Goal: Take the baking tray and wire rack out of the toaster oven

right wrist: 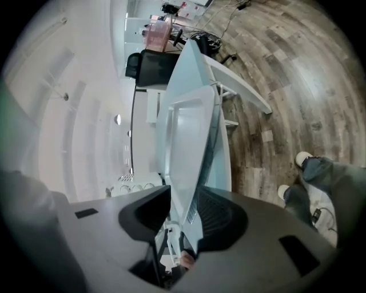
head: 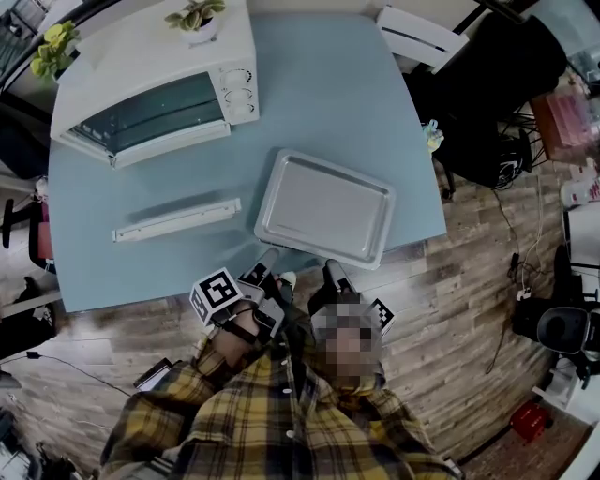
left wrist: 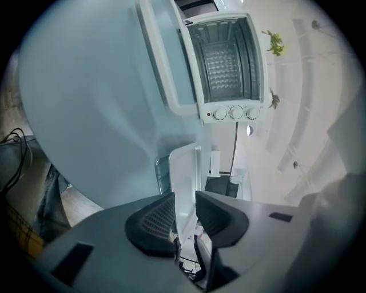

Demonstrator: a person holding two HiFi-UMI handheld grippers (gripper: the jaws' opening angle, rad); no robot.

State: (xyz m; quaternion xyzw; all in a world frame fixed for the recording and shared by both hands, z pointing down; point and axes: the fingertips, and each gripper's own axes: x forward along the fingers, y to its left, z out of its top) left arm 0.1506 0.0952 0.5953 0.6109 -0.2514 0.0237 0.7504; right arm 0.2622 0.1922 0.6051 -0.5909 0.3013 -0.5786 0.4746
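Pale blue surface (head: 328, 84) over a wood-plank floor (head: 469, 281), seen from the head view. A white toaster oven (head: 159, 70) sits toward 10 o'clock on it, its glass door (head: 150, 112) dropped open toward the person. A small potted plant (head: 195, 16) stands on the oven's top.

The baking tray (head: 323, 208) is out of the oven. It lies flat and empty right of centre, its near rim reaching the surface's 6 o'clock edge. At the tray's 9 o'clock, well apart from it, lies a long white strip (head: 176, 219).

The left tool (head: 267, 262) meets the tray's near rim at about 7 o'clock, the right tool (head: 335, 272) at about 5 o'clock. In the right gripper view the rim runs between that tool's pads (right wrist: 220, 217), which stand apart and do not clamp it. In the left gripper view the rim likewise sits between parted pads (left wrist: 154, 220), loose rather than pinched.

Beyond the tray in the left gripper view, the open oven shows the wire rack (left wrist: 222, 67) inside its cavity, above three knobs (left wrist: 235, 112).
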